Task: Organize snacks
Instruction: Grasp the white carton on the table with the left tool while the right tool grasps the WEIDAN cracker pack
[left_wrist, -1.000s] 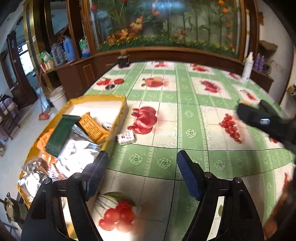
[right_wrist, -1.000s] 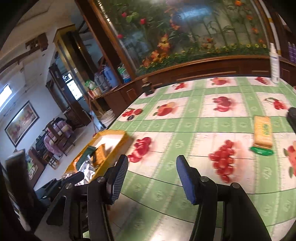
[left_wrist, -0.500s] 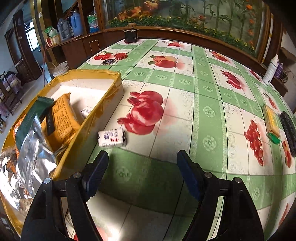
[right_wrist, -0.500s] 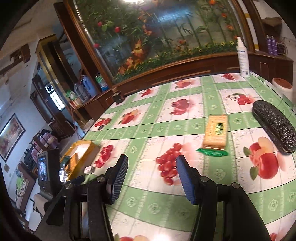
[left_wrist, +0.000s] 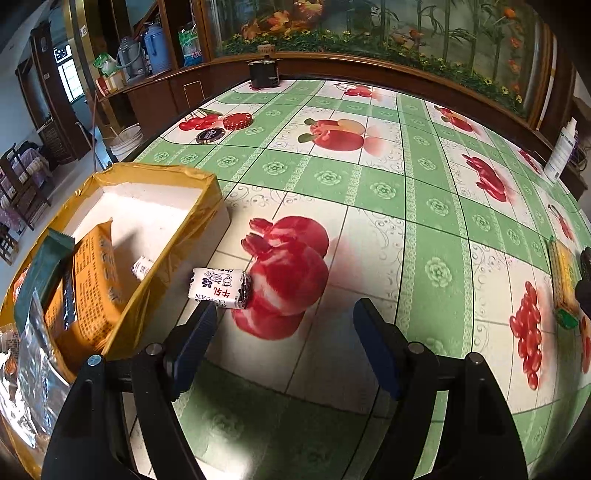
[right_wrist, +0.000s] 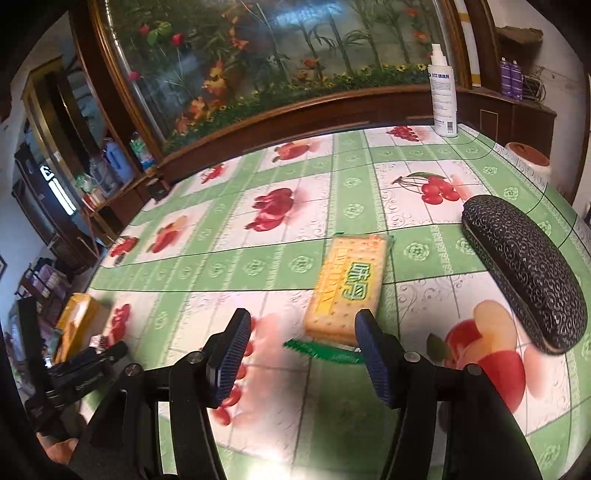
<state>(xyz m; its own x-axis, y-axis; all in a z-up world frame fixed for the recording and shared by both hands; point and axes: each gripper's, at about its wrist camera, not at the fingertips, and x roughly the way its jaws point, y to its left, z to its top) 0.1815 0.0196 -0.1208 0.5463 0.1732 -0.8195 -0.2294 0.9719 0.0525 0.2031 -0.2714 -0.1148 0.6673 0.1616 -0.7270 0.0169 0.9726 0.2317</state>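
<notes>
Both fingers of the left gripper (left_wrist: 282, 330) are standing wide apart, pinching nothing, low over the table (left_wrist: 406, 229). Its left finger (left_wrist: 192, 343) is sitting just short of a small white candy pack (left_wrist: 218, 287), near it but apart. That pack is lying on the tablecloth just beside the right wall of the yellow-lined box (left_wrist: 173, 254), which is occupying the table's left edge. Inside the box, an orange snack bag (left_wrist: 94, 280), a dark green packet (left_wrist: 40, 269) and silver foil bags (left_wrist: 31, 354) are leaning together, with a small white wrapped piece (left_wrist: 142, 267) lying behind them on the white floor.

Farther right, the right gripper (right_wrist: 301, 349) is also holding its fingers spread wide and gripping nothing. Its right finger (right_wrist: 373, 363) is overlapping the near corner of a yellow cracker pack (right_wrist: 347, 288) in view; whether it is touching cannot be told. The cracker pack is lying flat toward the table's right side, its green sealed end (right_wrist: 325, 352) pointing at the gripper. A black patterned glasses case (right_wrist: 524, 273) is resting near the right edge, and a white spray bottle (right_wrist: 441, 96) is standing at the far right corner.

Compared with half a second ago, the left gripper is sitting closer to the candy pack, and the right gripper has drawn much nearer the cracker pack, which is now filling the space before its fingers.
</notes>
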